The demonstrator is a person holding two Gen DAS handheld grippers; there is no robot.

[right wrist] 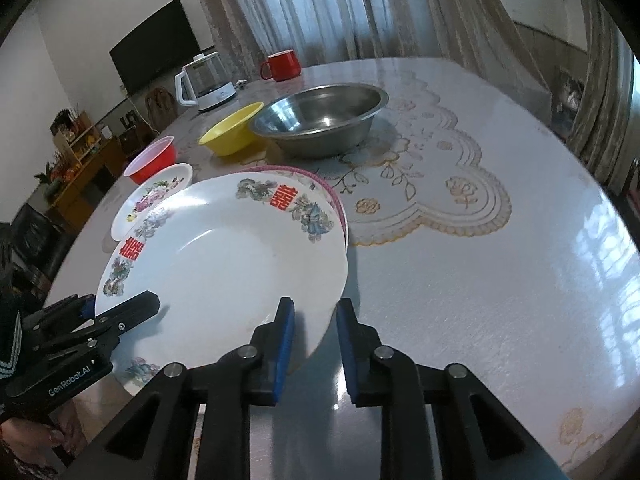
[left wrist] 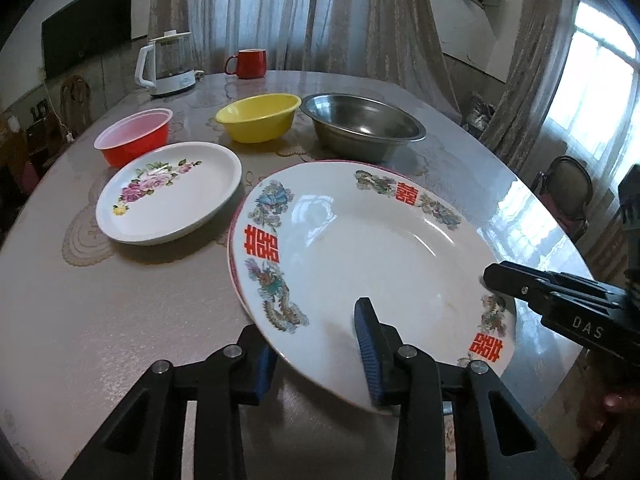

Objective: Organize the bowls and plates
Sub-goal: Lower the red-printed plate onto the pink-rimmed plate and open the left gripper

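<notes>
Over table | both grippers angled down | left gripper, right gripper astride plate rim

I see a glossy glazed ceramic plate with printed red characters and coloured dragons, its white face throwing back window light. Beside it my view shows a smooth white plate with a flower print, also shiny. The steel bowl looks like brushed metal with a dull sheen; the yellow bowl and red bowl look like smooth plastic. The table carries a lace-patterned cloth under a clear, glossy cover that mirrors the window. The left gripper is matt black plastic with ribbed blue pads. The curtains look like soft cloth.
</notes>
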